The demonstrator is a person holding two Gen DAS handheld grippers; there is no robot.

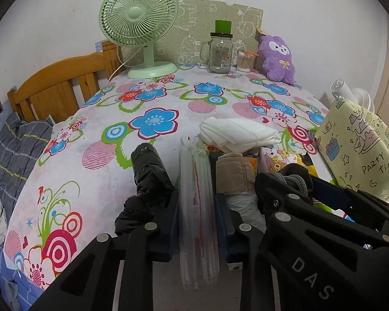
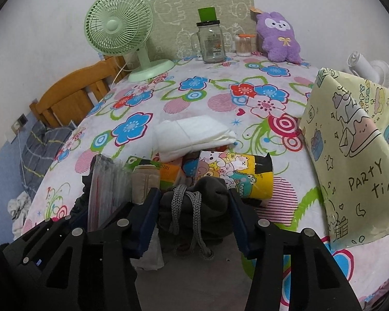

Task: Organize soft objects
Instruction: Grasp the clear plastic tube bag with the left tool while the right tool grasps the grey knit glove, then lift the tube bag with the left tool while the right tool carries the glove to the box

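Right now the left gripper (image 1: 195, 202) is clamped on a clear plastic packet (image 1: 196, 207) standing upright between its blue pads, just left of the beige roll (image 1: 234, 175). Beside that roll on the other side, the right gripper (image 2: 194, 207) pinches a dark drawstring pouch (image 2: 197, 207), its grey cord (image 2: 186, 207) hanging between the jaws. Beyond the roll lies a folded white cloth (image 2: 192, 134) on the flowered sheet (image 2: 220, 96).
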